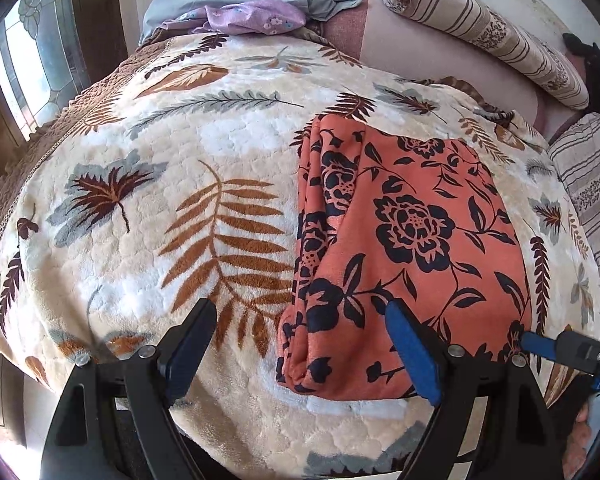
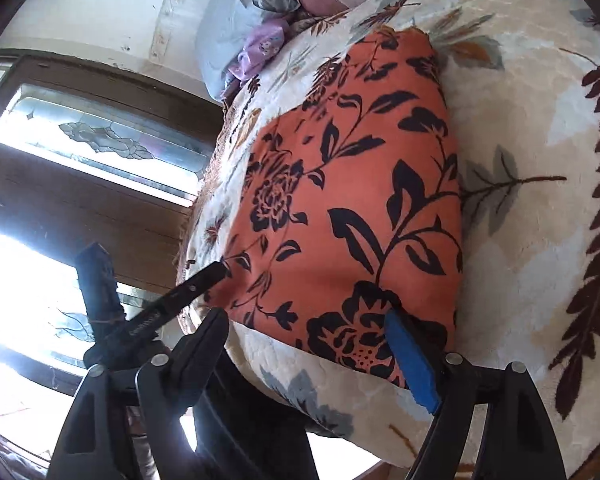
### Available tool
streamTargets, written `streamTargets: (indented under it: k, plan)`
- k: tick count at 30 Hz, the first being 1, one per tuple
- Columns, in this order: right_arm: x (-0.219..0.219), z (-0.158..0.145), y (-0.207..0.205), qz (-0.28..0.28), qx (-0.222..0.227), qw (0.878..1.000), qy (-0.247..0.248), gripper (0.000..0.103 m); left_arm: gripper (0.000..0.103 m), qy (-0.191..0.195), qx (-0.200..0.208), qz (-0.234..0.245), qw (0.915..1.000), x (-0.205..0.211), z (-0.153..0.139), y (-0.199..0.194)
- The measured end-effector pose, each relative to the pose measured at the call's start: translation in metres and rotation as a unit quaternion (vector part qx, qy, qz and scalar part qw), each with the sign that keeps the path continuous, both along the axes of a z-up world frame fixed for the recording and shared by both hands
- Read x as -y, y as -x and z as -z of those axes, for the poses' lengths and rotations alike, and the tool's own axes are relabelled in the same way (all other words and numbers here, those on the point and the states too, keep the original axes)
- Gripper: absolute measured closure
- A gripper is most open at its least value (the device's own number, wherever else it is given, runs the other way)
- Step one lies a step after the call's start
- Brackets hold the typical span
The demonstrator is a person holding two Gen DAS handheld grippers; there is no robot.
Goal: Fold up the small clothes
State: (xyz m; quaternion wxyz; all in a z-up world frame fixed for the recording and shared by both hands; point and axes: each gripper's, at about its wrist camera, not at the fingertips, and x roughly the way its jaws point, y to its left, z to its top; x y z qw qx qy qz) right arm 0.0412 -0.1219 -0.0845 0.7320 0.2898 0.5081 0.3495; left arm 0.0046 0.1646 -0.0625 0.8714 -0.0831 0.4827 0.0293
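Hovering over the bed, both your grippers stand spread with nothing pinched between them.

Your left gripper (image 1: 300,344) hangs over the near edge of the leaf-print blanket (image 1: 148,208), its blue pad above the near left part of the folded orange floral cloth (image 1: 412,232). That cloth lies flat toward the blanket's right side. Your right gripper (image 2: 308,348) reaches it at the near right corner, pads apart. Purple cloth (image 1: 252,16) sits at the far edge.

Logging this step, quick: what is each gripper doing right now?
Left gripper: open, holding nothing.
Right gripper: open, nothing clamped, over the folded orange floral garment.
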Motion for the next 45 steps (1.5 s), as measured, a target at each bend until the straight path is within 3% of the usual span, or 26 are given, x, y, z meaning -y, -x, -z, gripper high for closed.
streamTargets:
  k: [3,7,13,16,17,18,19,21,24,29,31,35,36,39,40,42,45]
  plan:
    - [0.016,-0.024,-0.007,0.013,0.038,0.999,-0.012,0.02,0.016,0.05,0.019,0.003,0.9986,-0.009,-0.004,-0.008]
    - [0.04,-0.014,-0.039,0.054,0.01,0.998,0.016,0.015,0.015,0.147,0.028,0.018,0.9885,-0.022,0.001,-0.036]
    - [0.039,0.03,-0.091,0.064,-0.066,0.996,0.002,0.015,0.015,0.202,-0.049,0.028,0.9778,-0.019,0.049,-0.085]
    - [0.011,0.046,-0.101,0.017,-0.083,0.996,0.001,0.018,0.02,0.177,-0.042,0.052,0.9819,-0.007,0.053,-0.085]
    - [0.002,0.043,-0.101,0.004,-0.068,0.997,0.032,0.025,0.04,0.173,-0.046,0.064,0.9817,-0.004,0.053,-0.085]
    - [-0.006,0.04,-0.101,-0.007,-0.061,0.997,0.055,0.044,0.05,0.185,-0.051,0.075,0.9785,-0.002,0.053,-0.086]
    - [-0.008,0.036,-0.102,-0.011,-0.055,0.997,0.059,0.055,0.053,0.19,-0.051,0.074,0.9777,-0.003,0.052,-0.087]
    - [-0.01,0.022,-0.099,-0.022,-0.026,0.997,0.074,0.064,0.065,0.191,-0.044,0.081,0.9772,-0.002,0.046,-0.088]
    - [-0.007,-0.01,-0.094,-0.028,0.02,0.995,0.091,0.065,0.072,0.187,-0.016,0.093,0.9778,0.008,0.022,-0.089]
    - [0.037,-0.065,-0.103,0.003,0.095,0.991,0.095,0.066,0.072,0.192,0.052,0.13,0.9714,0.047,-0.029,-0.117]
    - [0.064,-0.074,-0.114,0.024,0.101,0.99,0.091,0.066,0.072,0.193,0.065,0.145,0.9682,0.066,-0.039,-0.135]
    - [0.116,-0.051,-0.142,0.063,0.074,0.992,0.087,0.064,0.067,0.169,0.043,0.158,0.9718,0.111,-0.022,-0.169]
    - [0.125,-0.036,-0.149,0.066,0.054,0.992,0.091,0.06,0.056,0.153,0.028,0.154,0.9758,0.121,-0.009,-0.176]
    - [0.159,0.016,-0.16,0.12,-0.008,0.983,0.141,0.047,0.037,0.091,-0.059,0.132,0.9853,0.133,0.042,-0.186]
    - [0.167,0.03,-0.158,0.132,-0.034,0.977,0.161,0.047,0.035,0.102,-0.065,0.129,0.9842,0.129,0.048,-0.182]
    - [0.179,0.029,-0.143,0.15,-0.012,0.98,0.127,0.046,0.033,0.115,-0.046,0.116,0.9855,0.119,0.04,-0.169]
    - [0.182,-0.001,-0.123,0.173,0.048,0.974,0.14,0.046,0.033,0.088,-0.018,0.115,0.9893,0.113,0.019,-0.149]
